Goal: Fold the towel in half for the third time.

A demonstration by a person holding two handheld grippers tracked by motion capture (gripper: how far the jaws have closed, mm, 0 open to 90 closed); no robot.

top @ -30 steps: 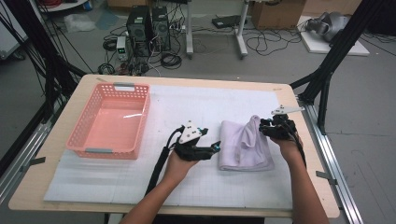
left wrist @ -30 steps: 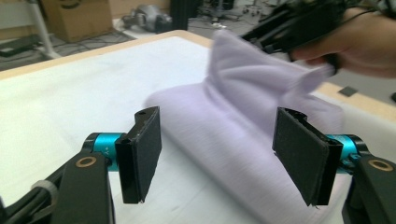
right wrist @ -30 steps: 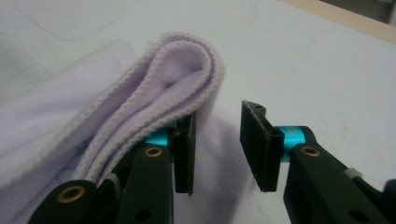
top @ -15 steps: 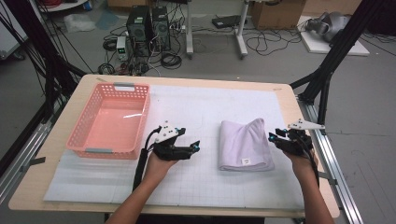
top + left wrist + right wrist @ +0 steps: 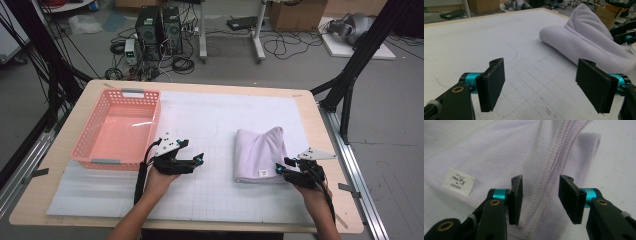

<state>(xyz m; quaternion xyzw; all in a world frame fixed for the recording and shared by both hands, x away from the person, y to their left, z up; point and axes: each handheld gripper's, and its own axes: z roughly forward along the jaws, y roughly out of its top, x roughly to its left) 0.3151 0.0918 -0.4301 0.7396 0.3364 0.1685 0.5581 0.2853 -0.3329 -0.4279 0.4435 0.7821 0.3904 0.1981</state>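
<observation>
- High view: folded lilac towel (image 5: 260, 155) flat on bench (image 5: 210, 200), right of pink basket (image 5: 117, 130).
- Right gripper (image 5: 540, 195) jaws just been opening, released, straddling hem, no pinch.
- Left gripper (image 5: 544, 85) jaws wide, empty.
- Fold step apparently finished; next likely regrasp for basket.

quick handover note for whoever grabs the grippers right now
Left gripper: open, empty, over the bare mat between the pink basket and the towel.
Right gripper: jaws just been opening, pads either side of a stitched hem at the towel's near right corner, not pinching it.
Done: towel lies folded on the white mat.
Left, probably: further folding or moving it into the basket.
</observation>
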